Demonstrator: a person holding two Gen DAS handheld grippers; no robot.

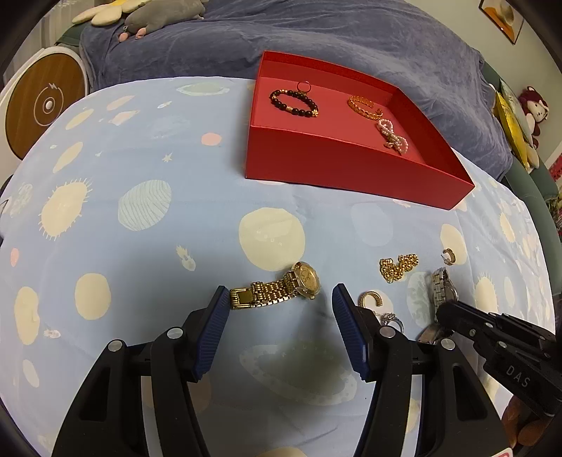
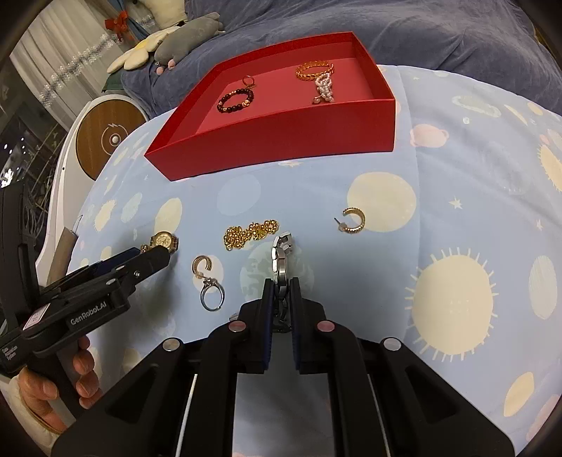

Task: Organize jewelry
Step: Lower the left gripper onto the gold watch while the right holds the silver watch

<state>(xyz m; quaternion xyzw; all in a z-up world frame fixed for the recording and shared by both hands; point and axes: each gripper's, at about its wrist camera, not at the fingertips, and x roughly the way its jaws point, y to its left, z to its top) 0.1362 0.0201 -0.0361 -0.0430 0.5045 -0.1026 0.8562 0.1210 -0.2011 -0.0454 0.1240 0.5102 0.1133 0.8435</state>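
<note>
A red box [image 1: 337,168] [image 2: 281,137] holds a dark bead bracelet [image 1: 293,103], a gold ring [image 1: 303,86], a gold bangle [image 1: 365,107] and a pearl piece [image 1: 393,136]. My left gripper [image 1: 281,298] is open, with a gold watch [image 1: 277,291] lying between its fingertips on the cloth. My right gripper [image 2: 281,284] is shut on a silver watch [image 2: 282,255] [image 1: 443,288]. On the cloth lie a gold chain [image 2: 251,232] [image 1: 398,267], two gold hoop earrings [image 2: 353,220] [image 2: 202,265] and a silver ring [image 2: 211,298].
The table has a light blue cloth with planets and suns [image 1: 147,204]. Behind it is a bed with a purple-blue blanket [image 1: 316,35] and plush toys [image 1: 154,14]. A round wood-faced device [image 1: 45,105] stands at the left. More plush toys [image 1: 532,109] are at the right.
</note>
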